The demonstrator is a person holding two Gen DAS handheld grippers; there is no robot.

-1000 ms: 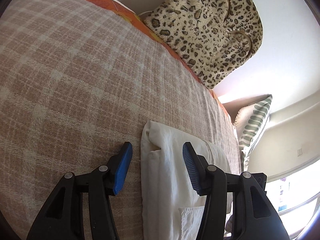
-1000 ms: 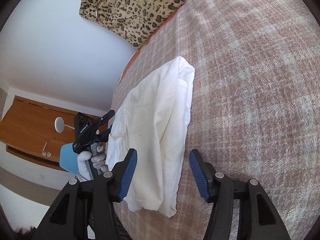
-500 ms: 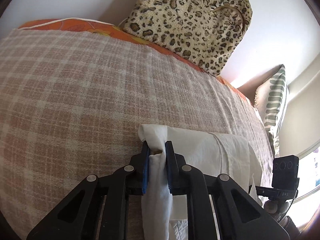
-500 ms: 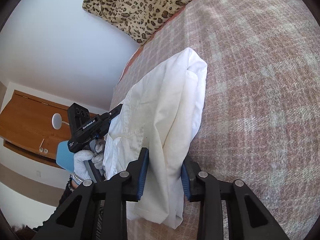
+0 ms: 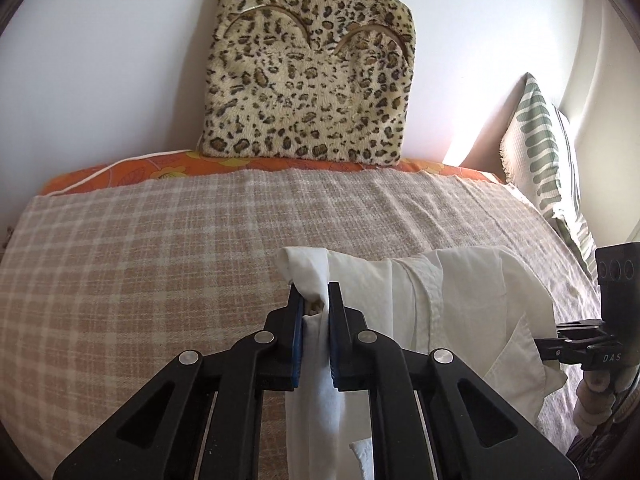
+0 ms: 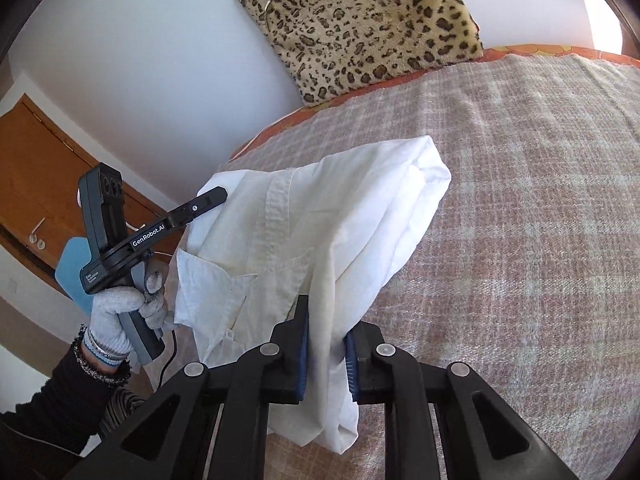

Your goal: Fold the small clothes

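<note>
White wall standing behind bed. Plaid blanket covering orange sheet. Leopard cushion leaning at 12 o'clock, striped pillow at 2. Wooden door showing at 9. Daylight entering from right.

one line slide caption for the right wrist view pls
Right gripper and left gripper pinch a white shirt above the plaid blanket.
</note>
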